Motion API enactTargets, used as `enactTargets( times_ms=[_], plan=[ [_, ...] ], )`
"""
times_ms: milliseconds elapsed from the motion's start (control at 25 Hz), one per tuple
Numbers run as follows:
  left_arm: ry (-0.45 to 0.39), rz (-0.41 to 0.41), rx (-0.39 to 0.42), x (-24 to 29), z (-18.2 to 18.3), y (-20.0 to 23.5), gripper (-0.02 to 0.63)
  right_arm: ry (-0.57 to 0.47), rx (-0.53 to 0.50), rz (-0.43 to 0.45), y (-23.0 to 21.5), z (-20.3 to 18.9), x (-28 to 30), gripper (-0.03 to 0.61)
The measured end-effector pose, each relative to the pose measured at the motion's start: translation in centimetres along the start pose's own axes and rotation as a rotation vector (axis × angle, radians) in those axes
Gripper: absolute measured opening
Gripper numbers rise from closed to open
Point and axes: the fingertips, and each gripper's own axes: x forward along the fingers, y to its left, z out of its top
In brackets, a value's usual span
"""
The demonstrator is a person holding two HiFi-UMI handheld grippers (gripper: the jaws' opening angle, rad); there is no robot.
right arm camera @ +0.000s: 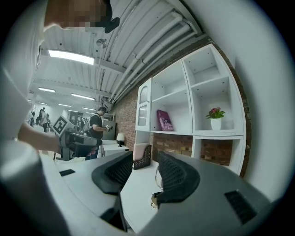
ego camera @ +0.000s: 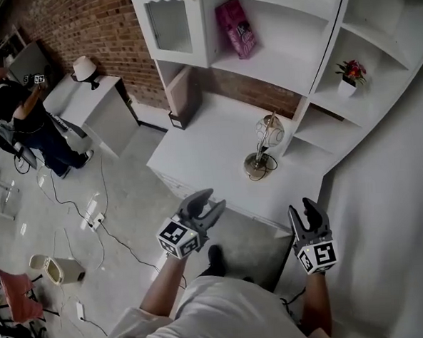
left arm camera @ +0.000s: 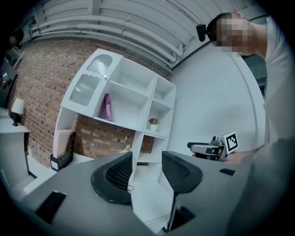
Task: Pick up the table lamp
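Note:
The table lamp (ego camera: 264, 146), a wire globe on a round metal base, stands upright on the white desk (ego camera: 196, 155) near the shelf unit. My left gripper (ego camera: 208, 204) hangs open before the desk's front edge, down and left of the lamp. My right gripper (ego camera: 303, 210) is open too, down and right of the lamp, apart from it. In the left gripper view the jaws (left arm camera: 146, 173) are empty and a sliver of the lamp (left arm camera: 127, 144) shows far off. In the right gripper view the jaws (right arm camera: 145, 173) are empty, with the lamp's base (right arm camera: 155, 199) beyond them.
The white shelf unit (ego camera: 312, 58) holds a pink book (ego camera: 236, 27) and a flower pot (ego camera: 350, 74). A file holder (ego camera: 181, 99) sits at the desk's back left. Another desk with a small shaded lamp (ego camera: 84, 69), a person (ego camera: 22, 112), cables and a bin (ego camera: 57, 268) lie left.

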Motion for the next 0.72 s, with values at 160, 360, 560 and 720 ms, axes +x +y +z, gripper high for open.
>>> enactTargets(
  times_ms=[160, 360, 560, 720],
  plan=[
    [0.011, -0.039, -0.011, 1.4, 0.6, 3.3, 0.202, 0.02, -0.011, -0.018, -0.1, 0.4, 3.4, 0.189],
    [0.021, -0.087, -0.018, 2.8, 1.0, 7.1, 0.202, 0.04, 0.003, -0.049, -0.4, 0.0, 7.5, 0.189],
    [0.036, -0.136, -0.015, 4.1, 1.2, 9.9, 0.202, 0.057, 0.021, -0.07, -0.5, -0.3, 11.0, 0.19],
    [0.046, -0.16, -0.024, 4.7, 1.0, 11.2, 0.204, 0.074, 0.025, -0.077, -0.3, -0.7, 13.0, 0.195]
  ],
)
